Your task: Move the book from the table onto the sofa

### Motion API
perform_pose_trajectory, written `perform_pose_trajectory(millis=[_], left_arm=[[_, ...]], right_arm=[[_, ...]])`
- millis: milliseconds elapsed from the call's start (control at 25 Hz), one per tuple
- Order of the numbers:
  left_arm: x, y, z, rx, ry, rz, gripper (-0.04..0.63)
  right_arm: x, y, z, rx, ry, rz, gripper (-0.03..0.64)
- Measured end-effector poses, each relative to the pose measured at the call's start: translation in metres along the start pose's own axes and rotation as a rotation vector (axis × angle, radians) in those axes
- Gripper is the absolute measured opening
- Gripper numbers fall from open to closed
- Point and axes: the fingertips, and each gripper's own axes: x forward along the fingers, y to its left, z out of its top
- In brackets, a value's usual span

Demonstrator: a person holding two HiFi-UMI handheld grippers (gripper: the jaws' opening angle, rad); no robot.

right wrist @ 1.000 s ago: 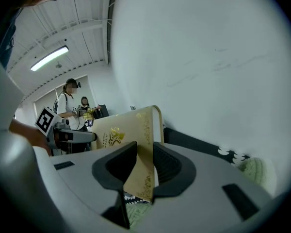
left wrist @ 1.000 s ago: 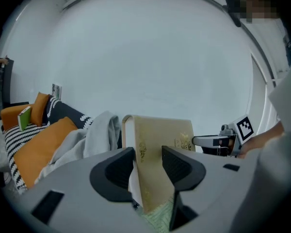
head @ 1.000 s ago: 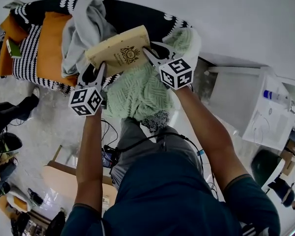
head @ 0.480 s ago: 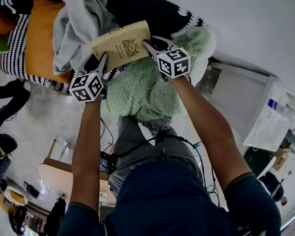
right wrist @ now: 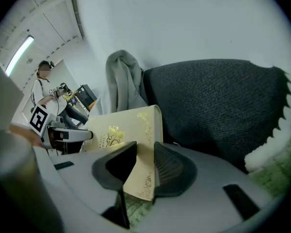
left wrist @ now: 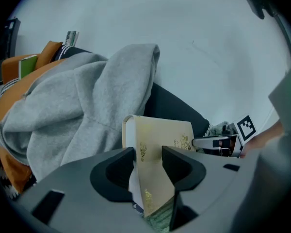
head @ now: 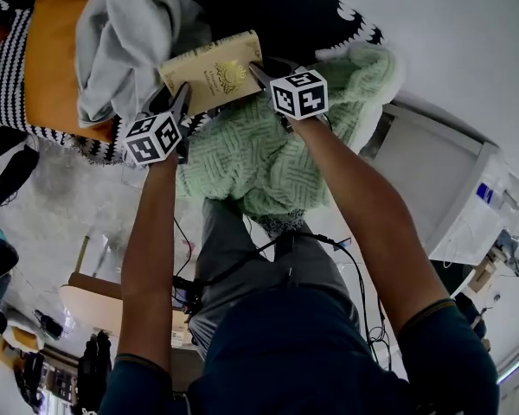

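Person [right wrist: 42, 89] beyond book [right wrist: 121, 130]: right gripper view only.

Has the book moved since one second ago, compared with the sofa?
Yes. The book has come down closer to the black sofa, beside the grey garment.

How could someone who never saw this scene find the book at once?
Find the dark sofa with a grey garment heaped on it and a green knitted blanket beside that. Between those two, the left gripper and right gripper each clamp one end of the book. It alone is flat and cream, with a gold emblem.
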Motion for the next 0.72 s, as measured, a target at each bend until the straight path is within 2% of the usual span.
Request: perform_pose_trajectory(millis=[560,720], left_arm=[[0.056,0.041,-0.052,-0.080,0.131,-0.006,0.178],[0.069,0.052,-0.066,-0.082,0.178,-0.005,0.178]], right_arm=[[0.058,-0.031,-0.040,0.017,0.141,-0.044,0.117],[0.072,-0.036,-0.051,0.014,0.179,-0.049,0.117]])
